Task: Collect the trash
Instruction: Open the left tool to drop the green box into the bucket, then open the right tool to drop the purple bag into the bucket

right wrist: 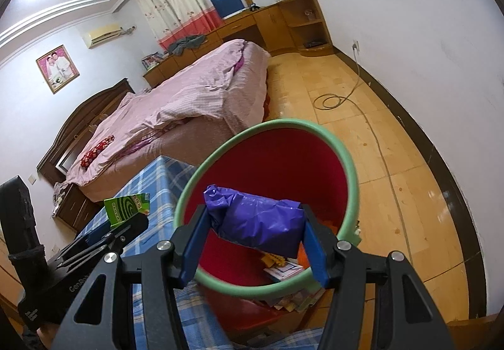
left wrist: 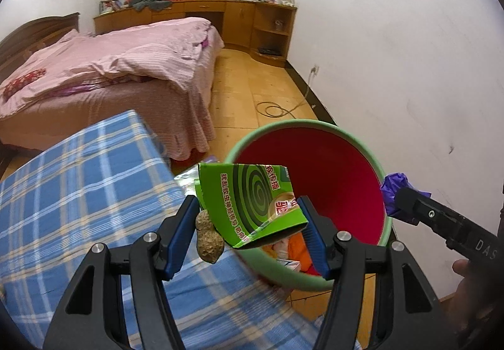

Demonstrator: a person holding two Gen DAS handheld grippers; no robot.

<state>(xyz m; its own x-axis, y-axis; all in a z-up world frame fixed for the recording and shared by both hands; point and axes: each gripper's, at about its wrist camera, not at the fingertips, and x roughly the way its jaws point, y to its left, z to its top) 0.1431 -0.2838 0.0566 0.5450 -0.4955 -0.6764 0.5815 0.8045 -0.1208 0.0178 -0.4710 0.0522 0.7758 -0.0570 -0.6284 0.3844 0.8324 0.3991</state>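
Observation:
My left gripper [left wrist: 249, 217] is shut on a torn green mosquito-coil box [left wrist: 252, 205] and holds it over the near rim of a red bin with a green rim [left wrist: 315, 125]. A peanut shell [left wrist: 208, 239] sits by the left finger, under the box. My right gripper [right wrist: 256, 230] is shut on a crumpled purple plastic bag [right wrist: 258, 221] above the open bin [right wrist: 271, 161]. The bin holds paper and orange scraps [right wrist: 283, 268]. The right gripper with the purple bag [left wrist: 393, 192] shows at the right of the left wrist view; the green box [right wrist: 126, 208] shows at the left of the right wrist view.
A blue plaid cloth [left wrist: 78, 192] covers the surface left of the bin. A bed with a pink quilt [left wrist: 110, 66] stands beyond. A cable [left wrist: 277, 107] coils on the wooden floor by the white wall. Wooden cabinets [left wrist: 271, 29] line the far wall.

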